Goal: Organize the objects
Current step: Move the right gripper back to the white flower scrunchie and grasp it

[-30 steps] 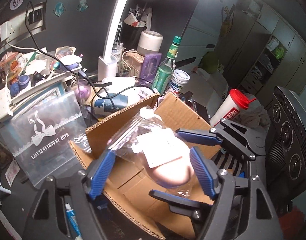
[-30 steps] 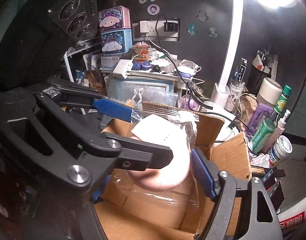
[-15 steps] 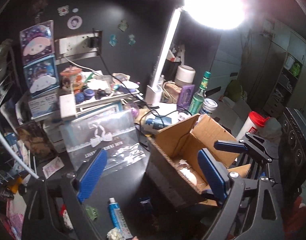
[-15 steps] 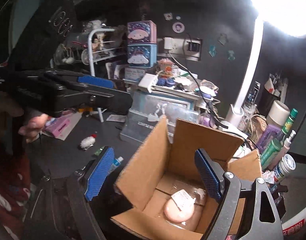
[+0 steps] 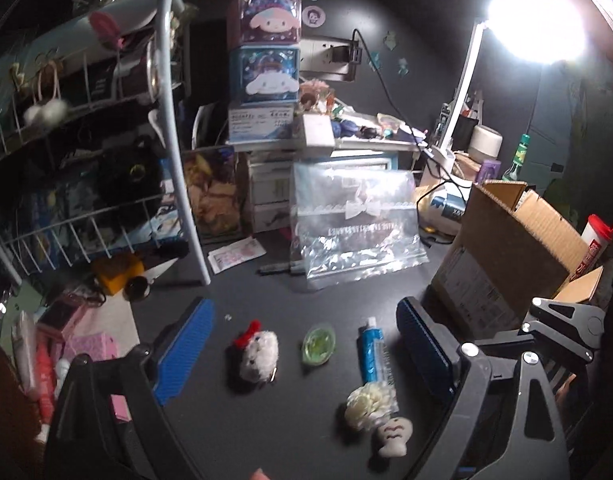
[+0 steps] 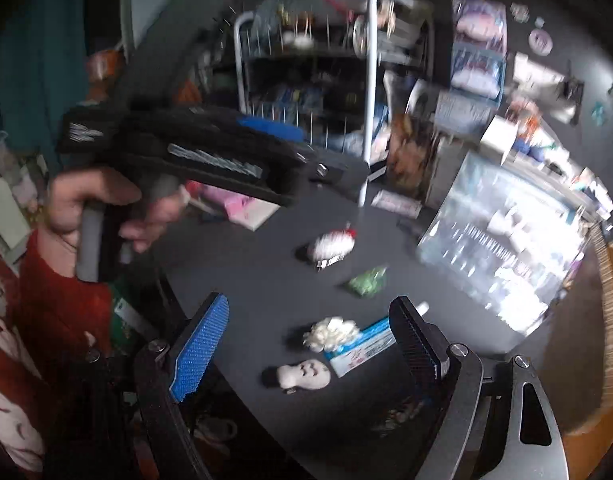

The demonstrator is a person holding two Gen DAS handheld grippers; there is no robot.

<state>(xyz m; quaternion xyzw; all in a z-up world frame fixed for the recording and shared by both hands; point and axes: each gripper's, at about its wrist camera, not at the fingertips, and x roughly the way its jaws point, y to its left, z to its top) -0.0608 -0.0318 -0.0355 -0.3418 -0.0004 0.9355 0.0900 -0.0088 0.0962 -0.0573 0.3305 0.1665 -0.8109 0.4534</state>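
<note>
Cardboard box [image 5: 502,256] stands upright, interior hidden.

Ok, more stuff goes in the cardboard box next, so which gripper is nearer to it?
Right. The right gripper sits close beside the cardboard box, by its near corner. The left gripper is farther off to the box's left, over the dark table.
</note>
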